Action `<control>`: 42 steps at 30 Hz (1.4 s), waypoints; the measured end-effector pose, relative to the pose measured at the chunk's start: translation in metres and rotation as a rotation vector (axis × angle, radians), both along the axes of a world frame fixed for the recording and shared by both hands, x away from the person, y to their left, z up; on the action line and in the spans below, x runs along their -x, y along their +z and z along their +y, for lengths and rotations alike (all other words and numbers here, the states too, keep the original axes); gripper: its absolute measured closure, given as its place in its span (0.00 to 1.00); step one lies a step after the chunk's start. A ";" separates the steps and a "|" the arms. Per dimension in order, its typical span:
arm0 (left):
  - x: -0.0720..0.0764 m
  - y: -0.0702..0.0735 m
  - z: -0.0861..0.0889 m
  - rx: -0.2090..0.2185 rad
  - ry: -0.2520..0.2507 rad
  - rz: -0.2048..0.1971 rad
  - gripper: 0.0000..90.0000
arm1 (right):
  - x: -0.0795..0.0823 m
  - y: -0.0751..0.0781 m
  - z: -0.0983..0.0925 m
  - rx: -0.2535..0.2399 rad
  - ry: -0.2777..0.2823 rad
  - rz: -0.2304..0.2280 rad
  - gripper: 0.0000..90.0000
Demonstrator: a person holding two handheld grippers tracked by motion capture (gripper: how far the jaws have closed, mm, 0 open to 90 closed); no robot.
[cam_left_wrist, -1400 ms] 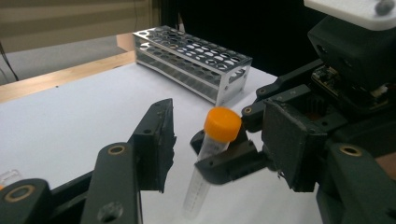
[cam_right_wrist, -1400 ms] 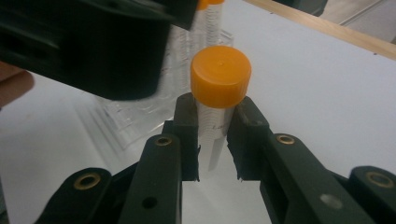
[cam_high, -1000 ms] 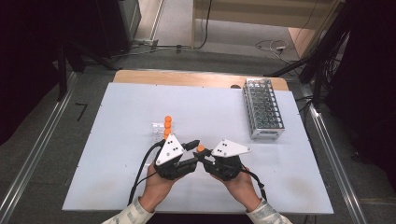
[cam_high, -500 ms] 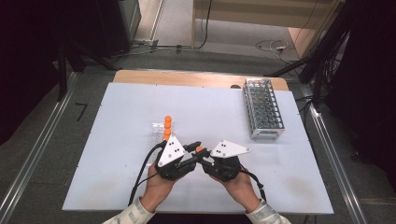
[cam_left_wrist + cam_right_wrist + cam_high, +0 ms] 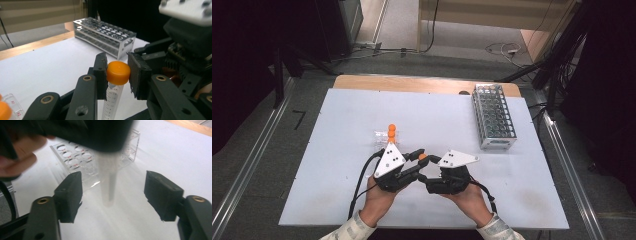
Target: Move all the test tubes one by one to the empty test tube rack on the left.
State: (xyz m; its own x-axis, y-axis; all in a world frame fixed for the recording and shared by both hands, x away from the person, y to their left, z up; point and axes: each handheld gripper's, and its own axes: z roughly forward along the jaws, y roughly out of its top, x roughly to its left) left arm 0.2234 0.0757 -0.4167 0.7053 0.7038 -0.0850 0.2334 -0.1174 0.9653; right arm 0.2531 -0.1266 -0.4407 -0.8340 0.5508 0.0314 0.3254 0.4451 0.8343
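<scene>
Handover of a capped centrifuge tube (image 5: pixel 112 100) above the white worktop (image 5: pixel 337 125), just in front of the clear tube stand (image 5: pixel 82 162). The left claw (image 5: pixel 117 73) is clamped on the tube's orange screw cap (image 5: pixel 118 73); the right claw (image 5: pixel 113 195) has just been opening, and its pads flank the tapered tip without touching. The tube is judged light, rigid and smooth-walled, hence slippery; the cap offers the surest hold. A metal grid rack (image 5: pixel 494 116) stands well apart.
</scene>
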 end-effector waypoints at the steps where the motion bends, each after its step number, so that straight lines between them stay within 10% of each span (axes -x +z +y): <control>1: 0.000 0.002 0.003 0.012 0.000 0.004 0.77 | 0.000 0.000 -0.001 -0.001 -0.002 0.004 0.31; 21: 0.006 0.022 0.029 0.092 0.027 -0.015 0.77 | -0.005 -0.008 -0.022 0.023 -0.063 0.018 0.25; 42: 0.008 0.028 0.070 0.080 0.127 -0.011 0.77 | -0.006 -0.007 -0.041 0.013 -0.120 0.015 0.25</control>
